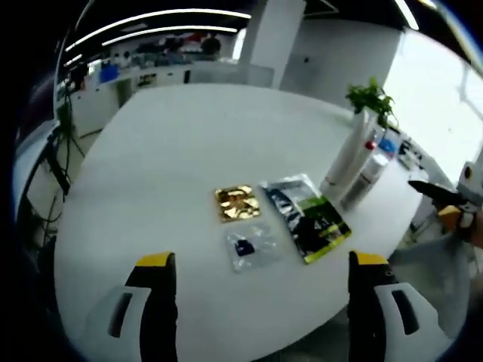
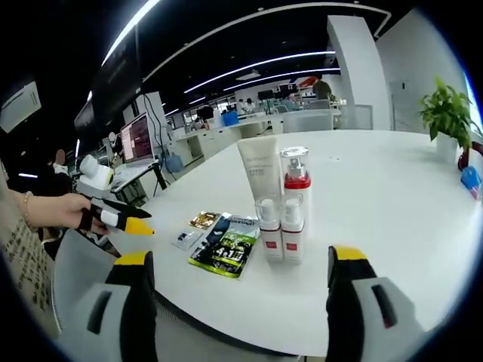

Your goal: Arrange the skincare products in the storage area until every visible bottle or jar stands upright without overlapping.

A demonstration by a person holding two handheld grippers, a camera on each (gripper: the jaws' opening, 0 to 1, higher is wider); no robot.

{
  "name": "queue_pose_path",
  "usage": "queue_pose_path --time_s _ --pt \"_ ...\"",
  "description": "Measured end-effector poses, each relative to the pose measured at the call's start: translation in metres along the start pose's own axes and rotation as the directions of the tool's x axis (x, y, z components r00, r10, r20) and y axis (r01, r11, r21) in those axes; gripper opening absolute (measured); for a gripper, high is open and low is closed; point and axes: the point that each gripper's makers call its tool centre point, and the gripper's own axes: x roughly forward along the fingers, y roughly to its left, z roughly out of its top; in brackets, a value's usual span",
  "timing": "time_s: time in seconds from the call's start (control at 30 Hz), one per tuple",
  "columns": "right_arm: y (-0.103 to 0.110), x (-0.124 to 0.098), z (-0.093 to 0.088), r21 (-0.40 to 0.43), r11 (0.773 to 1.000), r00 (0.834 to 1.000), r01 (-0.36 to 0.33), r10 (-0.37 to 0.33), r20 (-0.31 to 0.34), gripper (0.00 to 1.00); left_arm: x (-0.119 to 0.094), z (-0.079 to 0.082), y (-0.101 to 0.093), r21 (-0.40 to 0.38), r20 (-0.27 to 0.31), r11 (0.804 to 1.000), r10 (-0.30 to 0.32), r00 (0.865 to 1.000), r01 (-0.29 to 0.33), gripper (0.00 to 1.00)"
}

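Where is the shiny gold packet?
In the left gripper view, the shiny gold foil packet lies flat on the round white table, left of the green-and-black sachet and just above the small clear packet.

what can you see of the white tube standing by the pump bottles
The white tube stands upright on the white table, its wide flat end up and narrowing toward the bottom. It looks like matte plastic with faint, unreadable print on the front. Its lower part is hidden behind the pump bottles in the right gripper view, so contact cannot be told. The sachets lie nearby.
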Motion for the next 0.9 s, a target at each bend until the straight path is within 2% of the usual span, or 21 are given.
queue_pose_path --time_s 0.17,0.3,0.6,0.7,0.8,0.9 --pt "0.000 0.000 0.000 0.000 1.000 1.000 0.000 0.000 0.000 0.96 -0.009 0.003 -0.006 0.029 0.026 0.999 -0.035 0.999 0.034 0.97" --pt "0.000 0.000 0.000 -0.001 1.000 1.000 0.000 0.000 -0.001 0.96 -0.015 0.000 -0.008 0.094 0.022 0.995 -0.048 0.999 0.045 0.97" --pt "-0.001 0.000 -0.001 -0.001 1.000 1.000 0.002 -0.002 -0.005 0.95 -0.024 -0.001 -0.009 0.091 0.067 0.995 -0.056 0.996 0.050 0.97" --pt "-0.001 0.001 -0.003 -0.001 1.000 1.000 -0.001 0.001 -0.012 0.95 -0.026 -0.006 -0.007 0.097 0.056 0.994 -0.047 0.997 0.042 0.97" --pt "0.000 0.001 -0.004 -0.009 1.000 1.000 0.001 -0.001 -0.015 0.95 -0.026 0.001 -0.009 0.090 0.088 0.995 -0.056 0.995 0.048 0.97" --pt "-0.001 0.001 -0.003 -0.002 1.000 1.000 0.002 -0.002 -0.014 0.95 -0.027 0.000 -0.009 0.093 0.089 0.995 -0.051 0.995 0.043 0.97"
